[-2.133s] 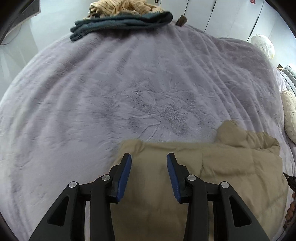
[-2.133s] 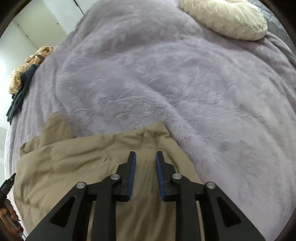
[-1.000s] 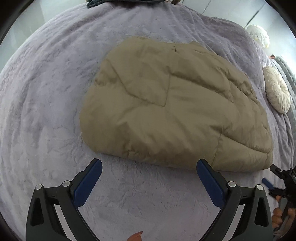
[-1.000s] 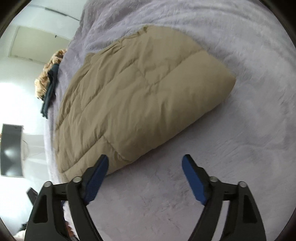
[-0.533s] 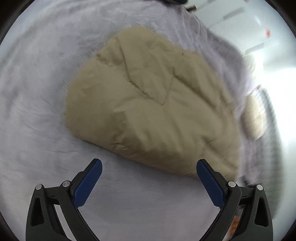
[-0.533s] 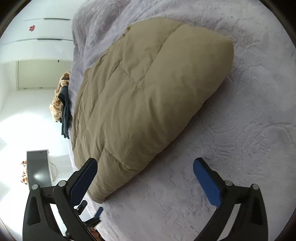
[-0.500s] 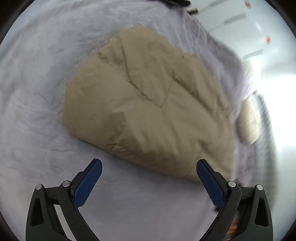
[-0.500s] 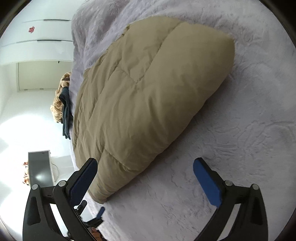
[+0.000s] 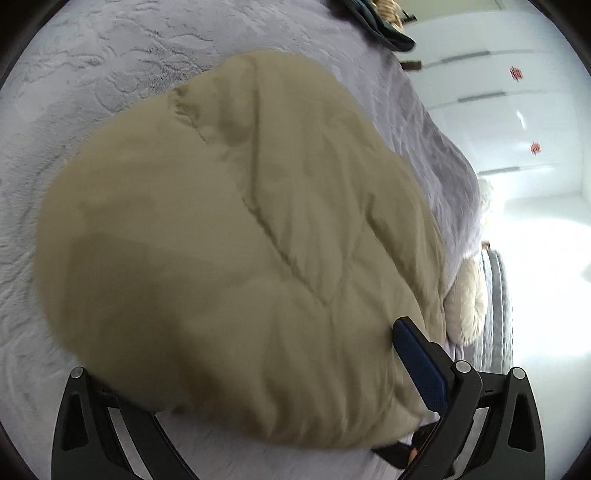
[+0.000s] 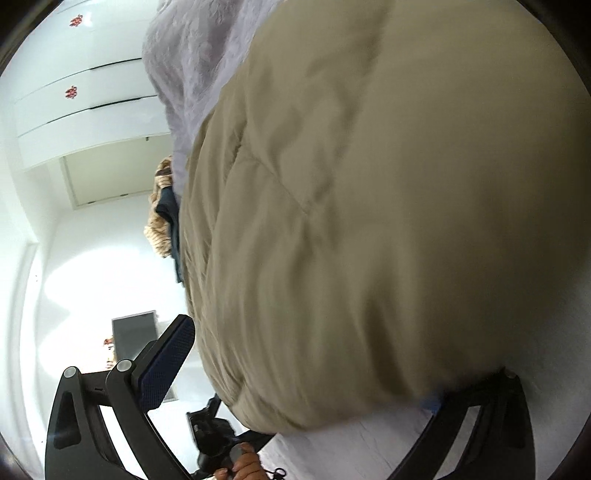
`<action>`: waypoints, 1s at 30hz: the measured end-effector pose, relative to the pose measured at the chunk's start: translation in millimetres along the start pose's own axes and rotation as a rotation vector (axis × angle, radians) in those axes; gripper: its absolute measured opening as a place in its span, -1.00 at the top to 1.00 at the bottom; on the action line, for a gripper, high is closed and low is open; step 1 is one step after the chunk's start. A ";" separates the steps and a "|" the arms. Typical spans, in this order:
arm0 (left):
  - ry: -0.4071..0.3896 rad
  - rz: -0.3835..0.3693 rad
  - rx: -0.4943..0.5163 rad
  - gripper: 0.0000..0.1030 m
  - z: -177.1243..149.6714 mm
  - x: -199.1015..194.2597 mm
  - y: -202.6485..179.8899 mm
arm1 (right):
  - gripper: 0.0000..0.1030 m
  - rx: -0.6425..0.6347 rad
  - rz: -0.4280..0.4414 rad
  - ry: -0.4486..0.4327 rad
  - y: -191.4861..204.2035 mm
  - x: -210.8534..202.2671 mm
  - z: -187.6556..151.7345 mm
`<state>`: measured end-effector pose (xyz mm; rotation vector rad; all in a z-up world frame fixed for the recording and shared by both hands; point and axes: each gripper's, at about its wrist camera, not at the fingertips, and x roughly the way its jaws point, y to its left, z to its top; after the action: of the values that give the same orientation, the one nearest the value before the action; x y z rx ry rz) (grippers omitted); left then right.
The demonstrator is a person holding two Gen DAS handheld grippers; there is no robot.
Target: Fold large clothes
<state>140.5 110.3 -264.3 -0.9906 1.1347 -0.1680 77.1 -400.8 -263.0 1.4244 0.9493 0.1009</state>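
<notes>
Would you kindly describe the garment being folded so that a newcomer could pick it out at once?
Start at the bed's fuzzy lilac blanket, which covers most of the scene. On it, nearest both grippers, lies the tan quilted jacket, a puffy folded bundle. Unlike the dark and striped clothes piled at the far edge, it is plain beige with stitched seams.

Folded tan jacket (image 10: pixel 388 206) between wide-spread right gripper (image 10: pixel 295 373) fingers (image 10: pixel 166 365), grey bedspread (image 10: pixel 192 62)

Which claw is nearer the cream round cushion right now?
Right. The right claw is open around the end of the tan quilted jacket toward the cream cushion; the left claw straddles the end farther from it.
</notes>
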 end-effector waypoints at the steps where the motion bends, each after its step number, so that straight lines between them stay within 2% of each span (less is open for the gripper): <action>1: -0.010 0.006 -0.010 -0.98 -0.4 2.5 -0.1 | -1.00 0.001 0.002 0.002 0.3 3.1 2.5; 3: -0.029 0.019 -0.030 -0.97 0.1 1.7 3.5 | -0.99 0.008 0.003 0.001 -0.1 10.7 7.0; 5: -0.060 0.043 -0.049 -0.66 1.9 -1.0 5.8 | -0.97 0.020 0.007 -0.001 -0.1 12.9 9.0; 7: -0.075 0.038 -0.069 -0.09 4.0 -5.1 10.6 | -0.84 0.030 -0.001 0.002 -2.2 12.2 8.2; 8: -0.081 0.031 -0.076 0.03 3.9 -7.9 12.2 | -0.73 0.036 -0.015 0.003 -3.2 12.0 7.8; 9: -0.086 0.033 -0.070 0.17 4.4 -11.5 11.9 | -0.44 0.042 -0.033 0.004 -4.2 11.9 7.7; 10: -0.090 0.040 -0.056 0.29 3.6 -11.9 9.7 | -0.24 0.054 -0.045 0.014 -7.0 12.6 8.6; 13: -0.116 0.110 0.081 0.48 -1.6 -17.7 -11.4 | 0.21 0.057 -0.031 0.022 -7.8 12.0 8.6; 15: -0.131 0.131 0.150 0.54 -4.5 -21.0 -24.5 | 0.37 0.028 -0.026 0.018 -0.2 9.2 5.6; 18: -0.137 0.073 0.168 0.55 -4.1 -36.1 -30.1 | 0.48 -0.001 0.013 0.024 8.2 1.5 -0.1; 21: -0.138 0.017 0.184 0.55 -3.3 -56.1 -35.1 | 0.50 -0.032 0.029 0.033 16.2 -6.5 -9.1; 26: -0.110 -0.037 0.216 0.55 -16.8 -85.9 -30.9 | 0.50 -0.083 0.012 0.050 19.4 -28.6 -38.1; 30: -0.081 -0.041 0.213 0.55 -42.8 -109.0 -10.2 | 0.50 -0.078 0.019 0.067 8.8 -43.9 -57.7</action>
<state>59.1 142.2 -185.7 -0.8243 1.0008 -0.2737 18.0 -379.4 -225.8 1.3655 0.9767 0.1984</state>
